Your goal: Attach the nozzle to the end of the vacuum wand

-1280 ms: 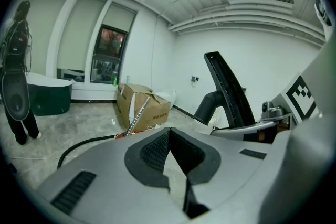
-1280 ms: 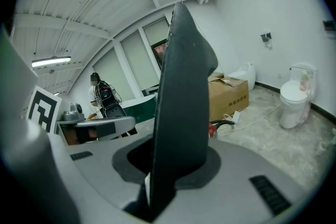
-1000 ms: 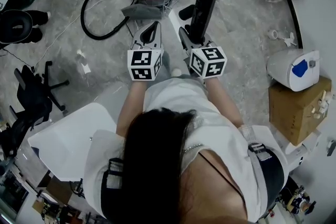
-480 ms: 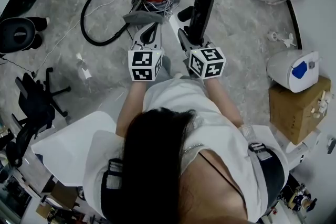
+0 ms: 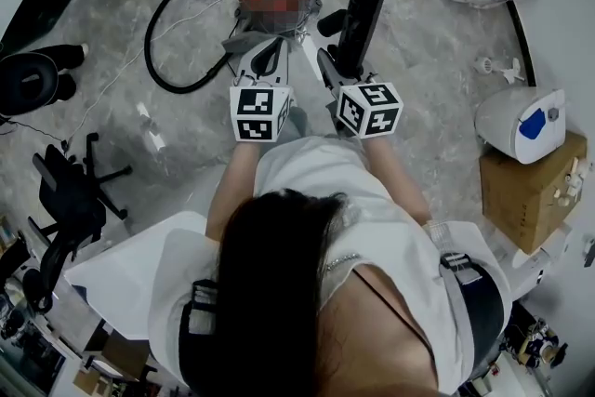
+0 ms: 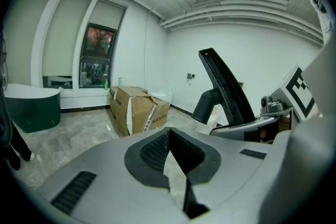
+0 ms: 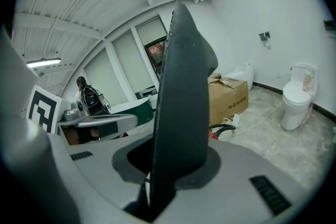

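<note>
Nozzle [image 5: 363, 9]: we held it clamped in the right hand-held gripper [image 5: 340, 68], unattached. Left hand-held gripper [image 5: 268, 51]: closed, empty. Vacuum hose [image 5: 151, 51] lay ahead of both; attaching not yet done.

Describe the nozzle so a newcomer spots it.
Find the person in white at centre. The jaws of the right gripper clamp the nozzle, a long flat black bar. Unlike the curved black hose on the floor, it is straight and held aloft.

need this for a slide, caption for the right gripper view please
Right gripper shut on an upright black nozzle, with a cardboard box and a toilet behind it.
</note>
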`<state>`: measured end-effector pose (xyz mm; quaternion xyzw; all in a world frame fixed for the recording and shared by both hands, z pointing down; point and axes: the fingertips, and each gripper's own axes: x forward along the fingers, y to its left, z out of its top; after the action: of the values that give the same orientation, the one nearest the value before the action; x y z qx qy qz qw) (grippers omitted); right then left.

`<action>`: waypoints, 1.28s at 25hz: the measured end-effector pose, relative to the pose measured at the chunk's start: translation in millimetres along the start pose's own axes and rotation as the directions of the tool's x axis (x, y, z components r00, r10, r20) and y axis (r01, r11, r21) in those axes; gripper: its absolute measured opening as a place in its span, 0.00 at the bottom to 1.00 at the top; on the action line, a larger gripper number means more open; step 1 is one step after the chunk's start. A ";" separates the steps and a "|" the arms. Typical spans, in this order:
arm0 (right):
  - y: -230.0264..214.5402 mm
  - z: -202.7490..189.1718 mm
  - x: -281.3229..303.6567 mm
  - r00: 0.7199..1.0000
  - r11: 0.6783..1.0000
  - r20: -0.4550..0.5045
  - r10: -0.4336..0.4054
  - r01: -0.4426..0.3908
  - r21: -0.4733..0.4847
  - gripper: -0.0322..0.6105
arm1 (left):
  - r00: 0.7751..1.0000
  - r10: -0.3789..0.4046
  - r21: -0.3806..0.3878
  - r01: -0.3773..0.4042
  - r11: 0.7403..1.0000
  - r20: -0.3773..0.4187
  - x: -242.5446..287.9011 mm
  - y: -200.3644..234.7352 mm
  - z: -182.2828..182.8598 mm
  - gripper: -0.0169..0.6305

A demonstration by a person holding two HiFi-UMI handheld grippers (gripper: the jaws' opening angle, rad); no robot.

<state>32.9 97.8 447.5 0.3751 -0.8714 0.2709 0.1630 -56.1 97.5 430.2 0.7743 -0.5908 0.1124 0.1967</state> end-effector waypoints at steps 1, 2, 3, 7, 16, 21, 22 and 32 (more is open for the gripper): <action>-0.3 1.8 3.2 1.000 1.000 0.002 -0.004 0.004 0.003 0.19 | 1.000 -0.005 0.002 0.005 1.000 0.000 2.4 2.3 1.5 0.03; -0.4 3.7 6.5 1.000 1.000 0.004 -0.006 0.006 0.004 0.19 | 1.000 -0.009 0.002 0.009 1.000 0.000 4.9 4.6 2.8 0.03; -0.2 5.6 9.7 1.000 1.000 0.006 -0.009 0.009 0.004 0.19 | 1.000 -0.013 0.001 0.013 1.000 -0.001 7.2 6.9 4.1 0.03; 0.6 10.5 19.6 1.000 1.000 0.008 -0.021 0.021 0.012 0.19 | 0.999 -0.035 -0.003 0.035 0.999 -0.011 14.3 12.7 7.2 0.03; -0.3 17.4 36.9 0.998 0.998 0.029 -0.060 0.059 0.036 0.19 | 0.997 -0.069 0.004 0.069 0.998 -0.034 23.9 28.2 7.9 0.03; 3.4 18.9 40.9 0.997 0.996 0.035 -0.074 0.073 0.042 0.19 | 0.997 -0.073 -0.002 0.073 0.997 -0.028 23.7 37.5 10.7 0.03; 3.8 19.1 40.6 0.996 0.996 0.035 -0.077 0.075 0.043 0.19 | 0.997 -0.074 -0.003 0.074 0.997 -0.029 23.3 37.8 11.2 0.03; 1.4 27.6 42.2 0.995 0.995 0.043 -0.090 0.088 0.035 0.19 | 0.997 -0.078 -0.006 0.077 0.997 -0.024 25.9 41.4 16.0 0.03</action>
<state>1.6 58.4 445.4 0.4221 -0.8527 0.2691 0.1494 -89.6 58.7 433.5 0.7947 -0.5583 0.1124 0.2102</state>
